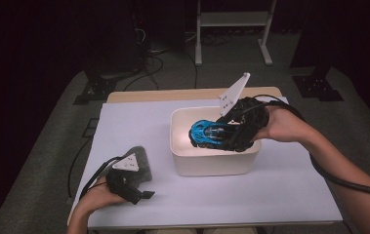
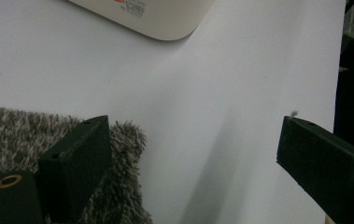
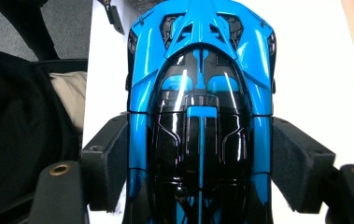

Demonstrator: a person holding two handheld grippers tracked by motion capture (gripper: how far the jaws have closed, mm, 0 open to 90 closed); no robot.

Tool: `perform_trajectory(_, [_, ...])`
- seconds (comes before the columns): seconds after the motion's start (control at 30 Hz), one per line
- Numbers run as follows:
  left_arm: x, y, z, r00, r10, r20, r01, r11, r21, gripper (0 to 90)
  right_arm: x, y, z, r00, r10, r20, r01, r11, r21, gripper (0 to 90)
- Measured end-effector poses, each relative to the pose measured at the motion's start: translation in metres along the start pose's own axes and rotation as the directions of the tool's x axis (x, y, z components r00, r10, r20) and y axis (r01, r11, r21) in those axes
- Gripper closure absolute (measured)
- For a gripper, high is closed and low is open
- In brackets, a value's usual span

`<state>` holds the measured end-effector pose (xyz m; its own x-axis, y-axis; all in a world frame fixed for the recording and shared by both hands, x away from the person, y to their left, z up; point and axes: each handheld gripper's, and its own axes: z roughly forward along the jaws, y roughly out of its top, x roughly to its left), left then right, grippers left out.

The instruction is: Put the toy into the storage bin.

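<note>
L gripper [image 1: 141, 194] rests at table's [image 1: 280, 195] front-left, jaws spread wide, nothing between them; one jaw lies on a grey fuzzy cloth [image 2: 6, 135]. White bin [image 1: 215, 163] mid-table has a sticker w/ orange mark + small print (too blurry to read, left gripper view). R gripper [image 1: 231, 134] clamped on blue toy car [image 3: 201, 102], pads pressing both sides, held over bin's opening.

The tub [image 1: 215, 158] sits at the frame's centre on the table [image 1: 280, 190]; the toy car [image 1: 207, 131] hangs over it; the fuzzy cloth [image 1: 141, 158] lies lower left.
</note>
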<state>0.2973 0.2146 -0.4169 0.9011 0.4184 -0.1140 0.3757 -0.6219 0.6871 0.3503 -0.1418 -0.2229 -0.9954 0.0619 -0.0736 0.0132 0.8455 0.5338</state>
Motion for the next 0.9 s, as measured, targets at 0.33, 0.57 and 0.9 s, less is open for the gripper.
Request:
perform_trajectory(0.33, [-0.001, 0.0, 0.0, 1.0, 0.0, 0.004, 0.0, 1.0, -0.001, 9.6, -0.02, -0.001, 0.005, 0.9998, 0.019, 0.002, -0.019, 1.0, 0.014, 27.2])
perform_trajectory(0.57, [0.002, -0.002, -0.004, 1.0, -0.005, -0.007, 0.005, 1.0, 0.0, 9.6, -0.035, 0.0, 0.018, 0.9997, 0.023, -0.005, -0.023, 0.999, 0.029, 27.2])
perform_trajectory(0.9, [0.003, -0.002, -0.005, 0.9999, -0.014, -0.01, 0.014, 0.9998, -0.013, 9.6, -0.05, -0.001, 0.039, 0.9989, 0.038, -0.027, -0.036, 0.998, 0.05, 27.2])
